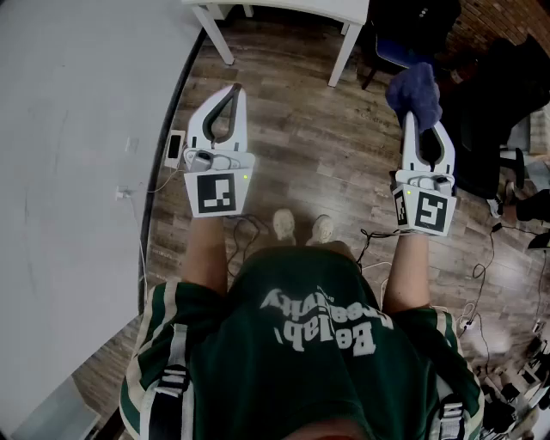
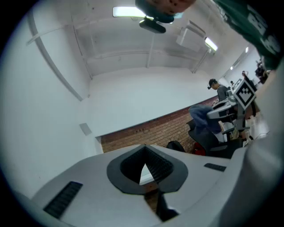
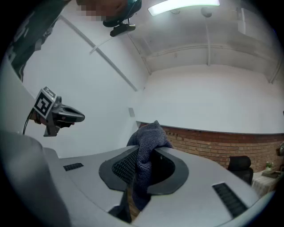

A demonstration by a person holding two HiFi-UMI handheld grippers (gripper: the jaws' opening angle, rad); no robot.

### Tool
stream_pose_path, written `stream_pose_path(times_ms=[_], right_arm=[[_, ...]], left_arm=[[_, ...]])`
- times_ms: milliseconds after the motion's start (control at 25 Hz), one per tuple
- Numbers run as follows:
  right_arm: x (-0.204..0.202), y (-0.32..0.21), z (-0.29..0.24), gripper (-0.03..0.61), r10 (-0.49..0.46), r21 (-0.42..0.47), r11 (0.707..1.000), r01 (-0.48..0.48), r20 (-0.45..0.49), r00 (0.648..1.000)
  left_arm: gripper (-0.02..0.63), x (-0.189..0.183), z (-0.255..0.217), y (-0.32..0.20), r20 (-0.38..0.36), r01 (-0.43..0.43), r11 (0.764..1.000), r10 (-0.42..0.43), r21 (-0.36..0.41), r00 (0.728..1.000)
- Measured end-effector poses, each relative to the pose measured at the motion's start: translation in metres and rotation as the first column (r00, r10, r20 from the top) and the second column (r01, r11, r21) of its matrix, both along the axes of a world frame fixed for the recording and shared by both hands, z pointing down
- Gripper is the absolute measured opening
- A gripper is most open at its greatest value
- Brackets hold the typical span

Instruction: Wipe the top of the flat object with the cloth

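While the right gripper (image 1: pixel 414 120) has its jaws closed on it, the cloth (image 1: pixel 414 90) sits at about 2 o'clock in the head view, held in the air above the wooden floor (image 1: pixel 309 146). It is dark blue and knitted. One bunch stands above the jaw tips and a tail hangs down between the jaws in the right gripper view.

The left gripper (image 1: pixel 232 90) is at 11 o'clock, well apart from the cloth. Its jaws are together with the tips meeting, and nothing is between them.

A white table (image 1: pixel 301 9) runs along 12 o'clock, with two of its legs showing below the edge. Dark chairs (image 1: pixel 412 26) crowd 1 to 2 o'clock, behind the cloth.

A pale wall (image 1: pixel 69 172) fills 9 o'clock. A white power strip (image 1: pixel 174 148) lies on the floor at its foot, just beside the left gripper in the picture.

The person's shoes (image 1: pixel 284 225) are at centre, between the two forearms. Loose cables (image 1: pixel 245 232) lie beside the shoes, and more run off toward 4 o'clock.
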State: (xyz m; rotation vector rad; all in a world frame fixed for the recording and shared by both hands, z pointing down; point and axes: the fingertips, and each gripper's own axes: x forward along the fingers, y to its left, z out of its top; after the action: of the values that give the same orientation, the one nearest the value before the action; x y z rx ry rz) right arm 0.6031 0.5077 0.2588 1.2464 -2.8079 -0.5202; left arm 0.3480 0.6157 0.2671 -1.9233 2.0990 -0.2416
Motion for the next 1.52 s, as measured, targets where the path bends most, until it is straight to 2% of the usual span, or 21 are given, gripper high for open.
stream_pose_path(times_ms=[360,800,1280,1520], right_arm=[[0.002,-0.001,-0.004,0.052,0.015,0.0,1.0,-0.015,0.024,1.0],[-0.005,-0.006,-0.028,0.052,0.016,0.036,0.999,-0.018,0.057,0.998],[-0.037,0.001,-0.026,0.052,0.041,0.042,0.998,-0.044,0.067,0.997],[-0.056,-0.015,-0.018,0.052,0.053,0.021,0.998,-0.055,0.073,0.996]], left_arm=[[-0.005,-0.007,-0.006,0.001,0.006,0.01,1.0,-0.01,0.011,1.0],[-0.005,-0.016,-0.036,-0.002,0.03,0.003,0.998,-0.005,0.061,1.0],[-0.005,-0.047,-0.037,0.009,0.028,-0.019,0.997,0.017,0.074,0.999],[-0.005,-0.07,-0.028,0.0,0.033,-0.017,0.999,0.015,0.052,0.999]])
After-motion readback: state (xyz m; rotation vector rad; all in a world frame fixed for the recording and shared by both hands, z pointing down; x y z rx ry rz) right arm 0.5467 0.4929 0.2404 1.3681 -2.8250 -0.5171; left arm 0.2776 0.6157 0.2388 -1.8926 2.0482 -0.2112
